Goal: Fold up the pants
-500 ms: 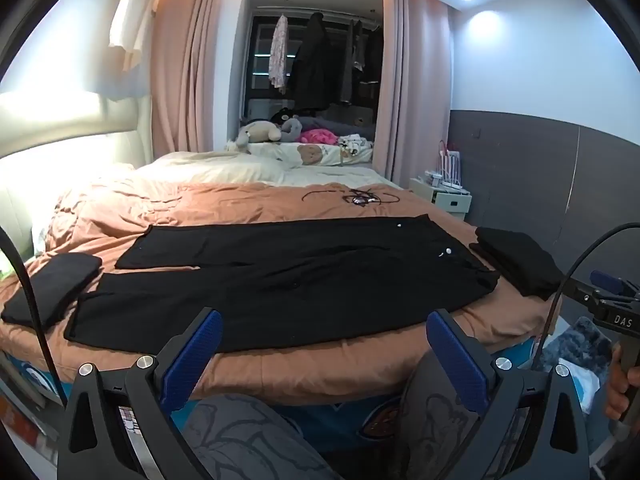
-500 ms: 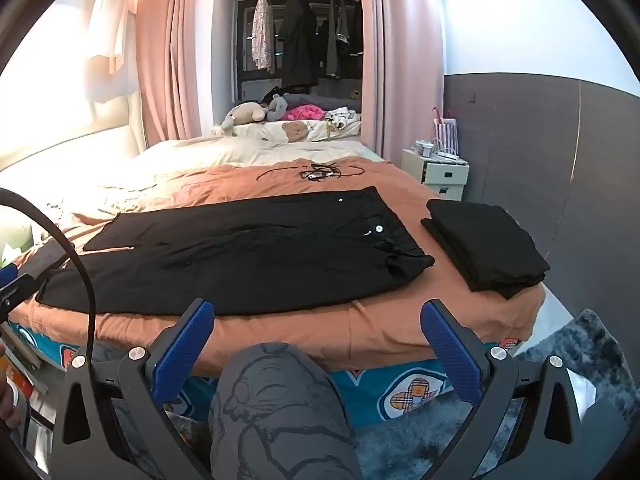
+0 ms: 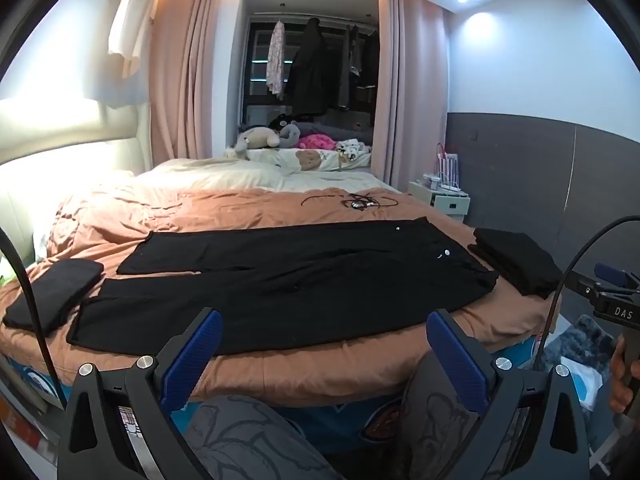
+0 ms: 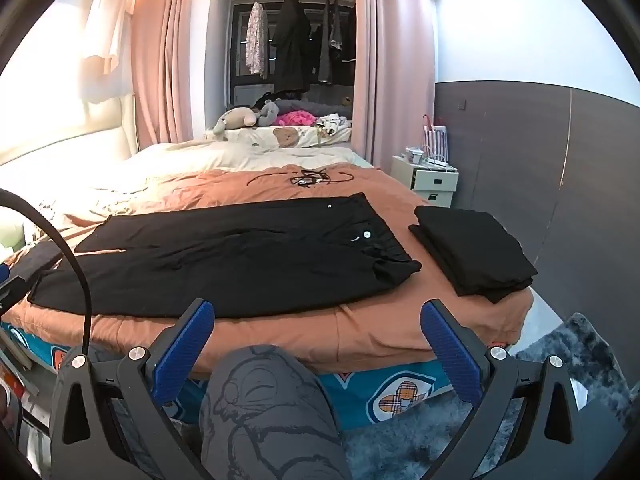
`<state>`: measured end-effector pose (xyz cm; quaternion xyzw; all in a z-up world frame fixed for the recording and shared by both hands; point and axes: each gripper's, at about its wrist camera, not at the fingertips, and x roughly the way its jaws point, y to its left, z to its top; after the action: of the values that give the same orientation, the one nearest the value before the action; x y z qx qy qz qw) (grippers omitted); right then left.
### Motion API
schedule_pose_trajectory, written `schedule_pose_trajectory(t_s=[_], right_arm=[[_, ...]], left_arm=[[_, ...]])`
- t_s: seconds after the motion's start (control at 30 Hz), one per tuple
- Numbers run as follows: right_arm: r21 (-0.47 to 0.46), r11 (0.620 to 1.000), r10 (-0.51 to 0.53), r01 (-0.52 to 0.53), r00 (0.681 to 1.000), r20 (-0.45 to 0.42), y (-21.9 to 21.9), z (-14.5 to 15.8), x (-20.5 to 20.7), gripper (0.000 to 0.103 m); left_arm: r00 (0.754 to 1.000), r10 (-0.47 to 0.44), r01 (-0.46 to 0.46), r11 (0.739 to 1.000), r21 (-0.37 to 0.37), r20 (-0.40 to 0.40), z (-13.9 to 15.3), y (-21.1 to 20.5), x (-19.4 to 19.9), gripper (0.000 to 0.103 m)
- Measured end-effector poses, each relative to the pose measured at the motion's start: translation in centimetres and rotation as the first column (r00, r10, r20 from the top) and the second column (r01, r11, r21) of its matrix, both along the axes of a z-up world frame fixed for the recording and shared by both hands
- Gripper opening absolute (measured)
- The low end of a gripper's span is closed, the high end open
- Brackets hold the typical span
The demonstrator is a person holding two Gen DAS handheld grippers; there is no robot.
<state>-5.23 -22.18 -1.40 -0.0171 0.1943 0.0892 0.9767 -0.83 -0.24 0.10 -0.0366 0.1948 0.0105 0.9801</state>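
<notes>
Black pants [image 3: 288, 280] lie spread flat across the orange bedspread [image 3: 240, 216], waistband to the right, both legs to the left. They also show in the right wrist view [image 4: 224, 260]. My left gripper [image 3: 324, 356] is open and empty, held in front of the bed's near edge, apart from the pants. My right gripper [image 4: 318, 344] is open and empty too, short of the bed's near edge. The right gripper's body [image 3: 612, 304] shows at the right edge of the left wrist view.
A folded black garment stack [image 4: 476, 252] lies on the bed's right end, another folded black piece [image 3: 52, 292] on the left end. Black cables [image 4: 308, 178] lie farther back. A white nightstand [image 4: 428, 180] stands right of the bed. My knees [image 4: 272, 408] are below the grippers.
</notes>
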Motion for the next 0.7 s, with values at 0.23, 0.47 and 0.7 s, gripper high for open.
schedule_pose_trajectory(t_s=[0.23, 0.47, 0.7], right_arm=[[0.005, 1.000, -0.005, 0.005, 1.000, 0.000, -0.2, -0.1, -0.1, 0.103], [0.005, 1.000, -0.003, 0.003, 1.000, -0.008, -0.1, -0.1, -0.2, 0.103], [0.002, 1.000, -0.005, 0.005, 1.000, 0.001, -0.3, -0.1, -0.5, 0.103]], left_arm=[[1.000, -0.005, 0.005, 1.000, 0.002, -0.001, -0.1, -0.4, -0.1, 0.103], [1.000, -0.005, 0.005, 1.000, 0.007, 0.001, -0.2, -0.9, -0.1, 0.103], [1.000, -0.003, 0.003, 1.000, 0.009, -0.001, -0.3, -1.0, -0.2, 0.103]])
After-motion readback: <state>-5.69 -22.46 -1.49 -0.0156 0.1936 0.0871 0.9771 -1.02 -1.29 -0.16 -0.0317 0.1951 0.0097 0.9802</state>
